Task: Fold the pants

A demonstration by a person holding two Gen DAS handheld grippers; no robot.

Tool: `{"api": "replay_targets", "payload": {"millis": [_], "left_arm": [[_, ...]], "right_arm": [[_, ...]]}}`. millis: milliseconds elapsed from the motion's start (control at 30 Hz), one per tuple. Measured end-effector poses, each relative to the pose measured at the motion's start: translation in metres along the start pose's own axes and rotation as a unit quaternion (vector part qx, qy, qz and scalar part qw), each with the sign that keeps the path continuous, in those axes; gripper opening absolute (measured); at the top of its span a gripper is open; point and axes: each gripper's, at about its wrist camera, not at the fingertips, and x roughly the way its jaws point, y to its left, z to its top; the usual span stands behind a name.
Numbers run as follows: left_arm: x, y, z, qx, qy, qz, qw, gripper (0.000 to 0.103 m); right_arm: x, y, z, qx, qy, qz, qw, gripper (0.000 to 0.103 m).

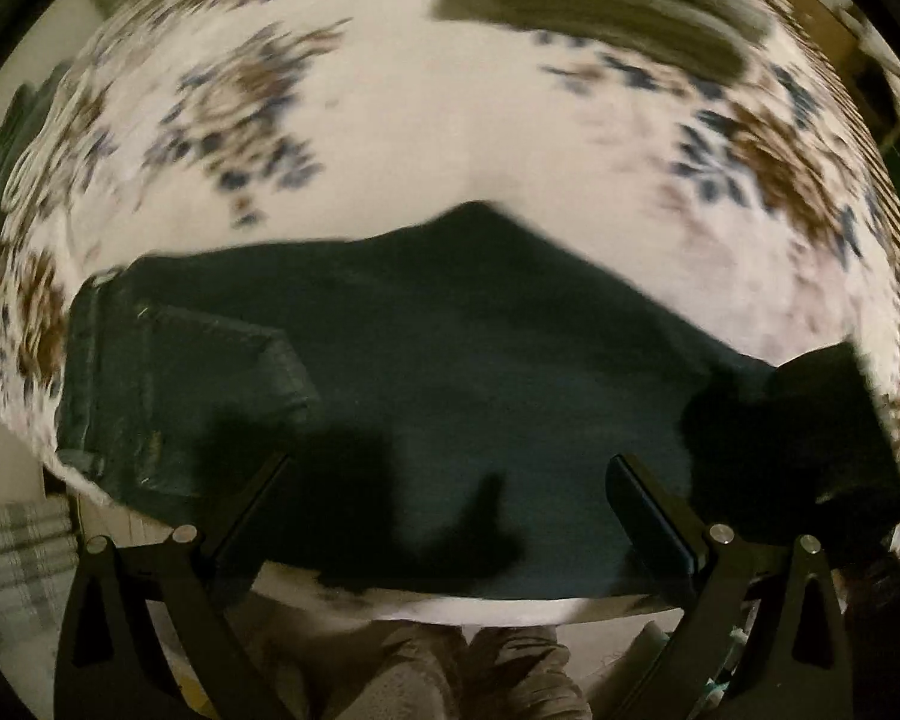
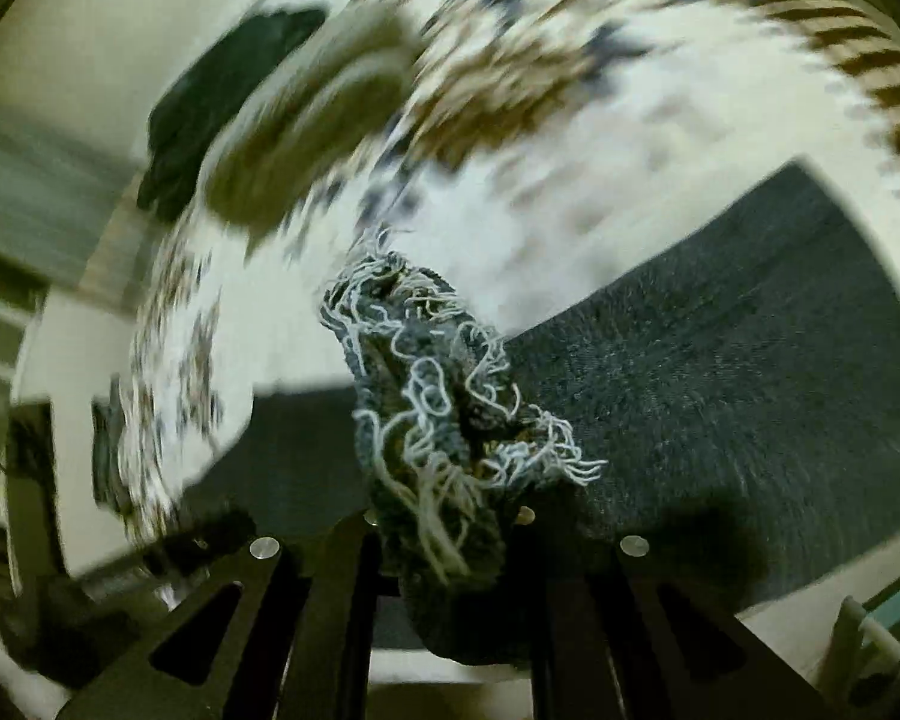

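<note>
Pants (image 1: 426,360): one dark denim pair, lay spread flat near the front edge of a table under a floral cloth (image 1: 390,120) printed in brown and blue on white. Waistband and a back pocket (image 1: 210,396) sat toward the left of the left wrist view; a leg ran off to the right. Frayed hem (image 2: 438,396): pale loose threads around a raw leg opening, bunched and raised off the table, seen close in the right wrist view, with the remaining denim stretching flat behind it to the right. Left gripper (image 1: 450,510): fingers spread wide apart over the near edge of the denim, nothing between them; whether the tips touched the fabric could not be told. Right gripper (image 2: 444,540): fingers drawn close together, clamped on the bunched leg end just behind the fringe. Second garment (image 1: 600,6): olive-brown, folded, lay at the far side of the table, well apart from the pants. Dark bundle (image 2: 222,102): lay beyond the olive-brown garment at the table's far edge; its kind could not be told. Both views were smeared by motion blur, heaviest on the cloth's pattern.
</note>
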Motion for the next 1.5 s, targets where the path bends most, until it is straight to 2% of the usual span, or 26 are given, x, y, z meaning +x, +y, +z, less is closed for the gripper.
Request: {"api": "replay_targets", "payload": {"millis": [67, 167, 200, 267, 333, 400, 500, 600, 633, 700, 767, 800, 867, 967, 1000, 1100, 1200, 1333, 1433, 1500], "left_arm": [[0.005, 0.016, 0.000, -0.016, 0.006, 0.002, 0.9999, 0.103], [0.012, 0.034, 0.001, -0.039, 0.020, -0.010, 0.9990, 0.103], [0.014, 0.040, 0.003, -0.050, 0.023, -0.023, 0.9982, 0.103], [0.013, 0.046, 0.005, -0.064, 0.024, -0.047, 0.9965, 0.103], [0.012, 0.046, 0.007, -0.071, 0.023, -0.073, 0.9945, 0.103], [0.016, 0.040, 0.009, -0.078, 0.033, -0.106, 0.9908, 0.103], [0.035, 0.012, 0.008, -0.069, 0.074, -0.154, 0.9829, 0.103], [0.058, -0.023, 0.003, -0.033, 0.108, -0.152, 0.9819, 0.100], [0.064, -0.034, 0.002, -0.017, 0.111, -0.147, 0.9828, 0.092], [0.073, -0.056, -0.005, 0.035, 0.110, -0.115, 0.9867, 0.022], [0.062, -0.066, -0.008, 0.060, 0.081, -0.114, 0.9883, 0.007], [0.055, -0.068, -0.010, 0.070, 0.067, -0.113, 0.9889, 0.005], [0.039, -0.067, -0.011, 0.079, 0.046, -0.123, 0.9882, 0.005], [0.021, -0.051, -0.005, 0.067, 0.023, -0.131, 0.9889, 0.005], [0.019, -0.045, -0.002, 0.059, 0.021, -0.135, 0.9889, 0.005], [0.025, -0.033, 0.003, 0.058, 0.026, -0.133, 0.9891, 0.005], [0.041, -0.033, 0.001, 0.069, 0.031, -0.118, 0.9901, 0.005], [0.050, -0.033, 0.002, 0.071, 0.029, -0.117, 0.9901, 0.006], [0.050, -0.029, -0.001, 0.070, 0.033, -0.111, 0.9908, 0.019], [0.047, -0.017, -0.004, 0.050, 0.037, -0.103, 0.9927, 0.033]], "right_arm": [[0.029, 0.020, -0.017, -0.029, 0.045, -0.011, 0.999, 0.012], [0.069, 0.037, -0.039, -0.042, 0.132, -0.019, 0.990, 0.038], [0.071, 0.040, -0.041, -0.045, 0.135, -0.010, 0.990, 0.050], [0.059, 0.041, -0.040, -0.030, 0.136, 0.028, 0.990, 0.062], [0.035, 0.031, -0.035, -0.001, 0.114, 0.054, 0.992, 0.065], [0.012, 0.016, -0.031, 0.019, 0.094, 0.049, 0.994, 0.066], [-0.015, -0.016, -0.023, 0.050, 0.074, 0.011, 0.996, 0.066], [-0.028, -0.050, -0.015, 0.069, 0.071, -0.038, 0.994, 0.066], [-0.028, -0.061, -0.015, 0.073, 0.072, -0.058, 0.993, 0.066], [-0.031, -0.074, -0.011, 0.074, 0.070, -0.079, 0.992, 0.066], [-0.034, -0.080, -0.006, 0.071, 0.066, -0.092, 0.991, 0.066], [-0.035, -0.080, -0.006, 0.069, 0.063, -0.094, 0.991, 0.066], [-0.035, -0.079, -0.003, 0.065, 0.062, -0.103, 0.991, 0.066], [-0.028, -0.069, 0.001, 0.052, 0.071, -0.133, 0.987, 0.066], [-0.023, -0.064, 0.001, 0.043, 0.077, -0.147, 0.985, 0.070], [-0.014, -0.051, 0.002, 0.024, 0.086, -0.169, 0.982, 0.079], [-0.003, -0.041, 0.000, -0.005, 0.094, -0.193, 0.977, 0.081], [0.004, -0.031, -0.001, -0.025, 0.105, -0.209, 0.972, 0.081], [0.014, -0.024, -0.004, -0.041, 0.123, -0.203, 0.971, 0.081], [0.022, -0.017, -0.009, -0.057, 0.133, -0.207, 0.968, 0.081]]}}
